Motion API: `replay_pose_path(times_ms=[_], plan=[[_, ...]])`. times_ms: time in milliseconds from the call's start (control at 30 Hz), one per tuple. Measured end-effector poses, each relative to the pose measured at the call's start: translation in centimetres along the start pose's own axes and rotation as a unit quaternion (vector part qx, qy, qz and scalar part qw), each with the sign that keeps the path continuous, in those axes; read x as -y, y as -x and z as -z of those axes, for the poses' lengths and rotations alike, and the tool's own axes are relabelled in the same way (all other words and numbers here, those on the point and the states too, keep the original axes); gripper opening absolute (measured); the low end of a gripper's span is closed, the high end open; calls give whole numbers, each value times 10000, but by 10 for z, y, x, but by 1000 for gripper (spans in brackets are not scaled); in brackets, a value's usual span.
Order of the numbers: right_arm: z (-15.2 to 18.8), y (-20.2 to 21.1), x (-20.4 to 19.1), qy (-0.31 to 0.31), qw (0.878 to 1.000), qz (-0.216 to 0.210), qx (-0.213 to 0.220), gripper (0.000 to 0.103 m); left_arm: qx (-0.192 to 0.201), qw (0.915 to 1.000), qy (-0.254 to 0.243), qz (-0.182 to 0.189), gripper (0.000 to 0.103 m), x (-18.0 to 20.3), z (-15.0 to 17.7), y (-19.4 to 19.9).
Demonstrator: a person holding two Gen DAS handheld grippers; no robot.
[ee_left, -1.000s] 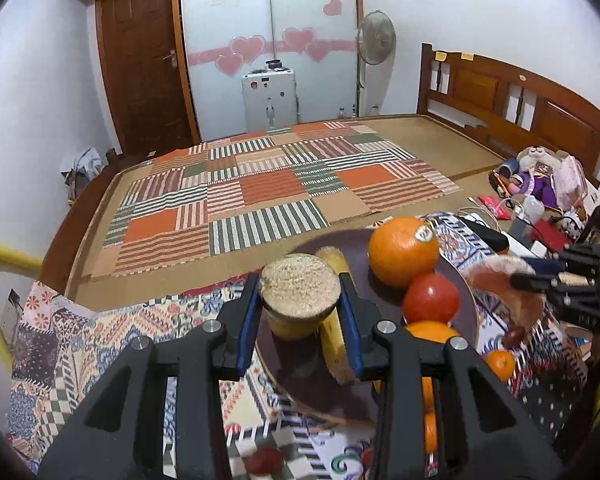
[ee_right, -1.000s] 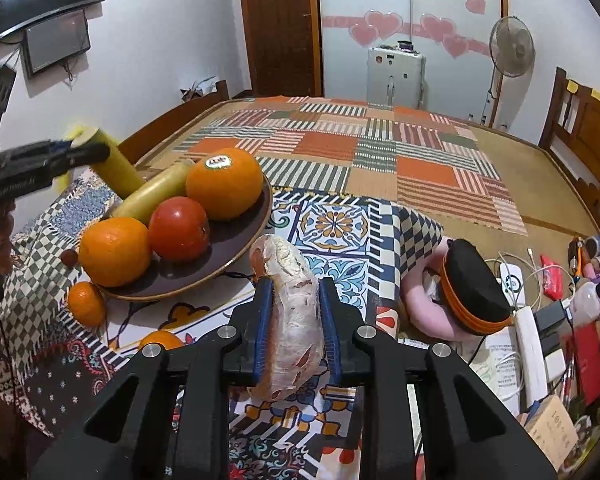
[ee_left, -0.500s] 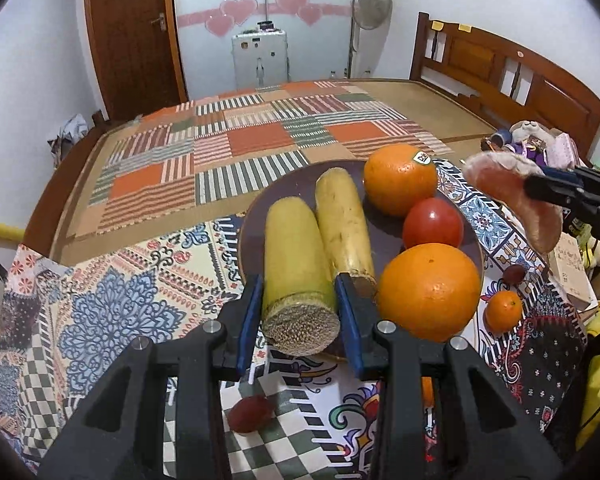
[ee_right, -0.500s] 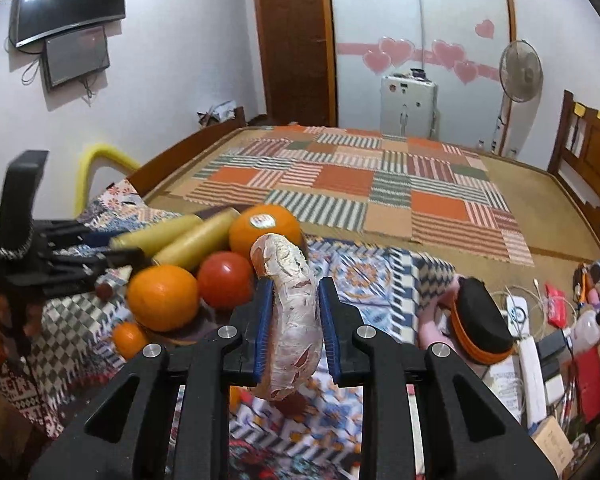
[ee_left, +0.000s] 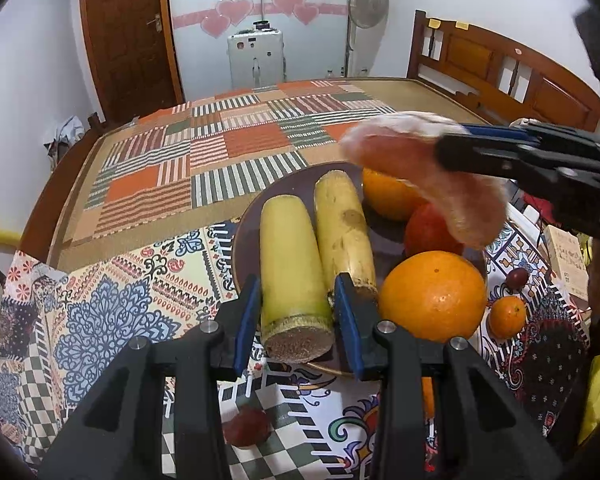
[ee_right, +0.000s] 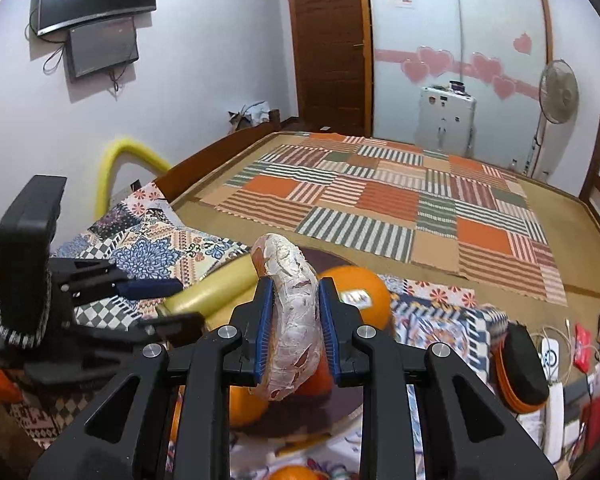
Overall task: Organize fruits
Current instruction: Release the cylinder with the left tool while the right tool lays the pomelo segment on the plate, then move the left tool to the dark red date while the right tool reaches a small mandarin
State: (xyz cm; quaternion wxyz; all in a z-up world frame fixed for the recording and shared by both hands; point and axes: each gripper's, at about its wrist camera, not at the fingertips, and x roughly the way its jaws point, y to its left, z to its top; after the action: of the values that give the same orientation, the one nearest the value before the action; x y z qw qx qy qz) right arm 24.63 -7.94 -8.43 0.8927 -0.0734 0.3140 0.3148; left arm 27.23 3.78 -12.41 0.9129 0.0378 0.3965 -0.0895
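My left gripper (ee_left: 297,320) stands around a yellow sugarcane piece (ee_left: 290,268) that lies on the dark plate (ee_left: 242,240) beside a second cane piece (ee_left: 342,224). Its blue pads sit at the cane's sides; whether they still press it is unclear. Two oranges (ee_left: 432,296) and a tomato (ee_left: 428,230) are on the plate. My right gripper (ee_right: 294,312) is shut on a peeled pomelo segment (ee_right: 294,312) and holds it above the plate, over the tomato and far orange, as the left wrist view (ee_left: 428,172) shows.
A patterned cloth (ee_left: 112,312) covers the table. A small red fruit (ee_left: 246,426), a small orange (ee_left: 507,316) and a dark date (ee_left: 517,278) lie off the plate. A bed with a striped mat (ee_left: 220,152) is behind. Clutter lies to the right (ee_right: 556,360).
The left gripper lowered the cane piece flat onto the plate beside the other one. The right gripper carried the pomelo segment left and up, over the plate.
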Motion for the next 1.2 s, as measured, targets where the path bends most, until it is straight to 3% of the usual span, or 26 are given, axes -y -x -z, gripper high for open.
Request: replay_pose_path(times_ms=[433, 633, 1033, 1200], plan=[[0, -27, -6, 68, 9989, 156, -432, 21, 259, 9995, 144, 140, 39, -8, -1, 21], [-2, -22, -11, 132, 9986, 333, -378, 22, 291, 9992, 263, 96, 39, -16, 1, 27], [6, 44, -22, 119, 9989, 432, 106, 22, 515, 9977, 445, -39, 40, -27, 13, 67], [20, 65, -24, 40, 9986, 485, 218, 23, 573, 9971, 478, -126, 48, -29, 23, 85]])
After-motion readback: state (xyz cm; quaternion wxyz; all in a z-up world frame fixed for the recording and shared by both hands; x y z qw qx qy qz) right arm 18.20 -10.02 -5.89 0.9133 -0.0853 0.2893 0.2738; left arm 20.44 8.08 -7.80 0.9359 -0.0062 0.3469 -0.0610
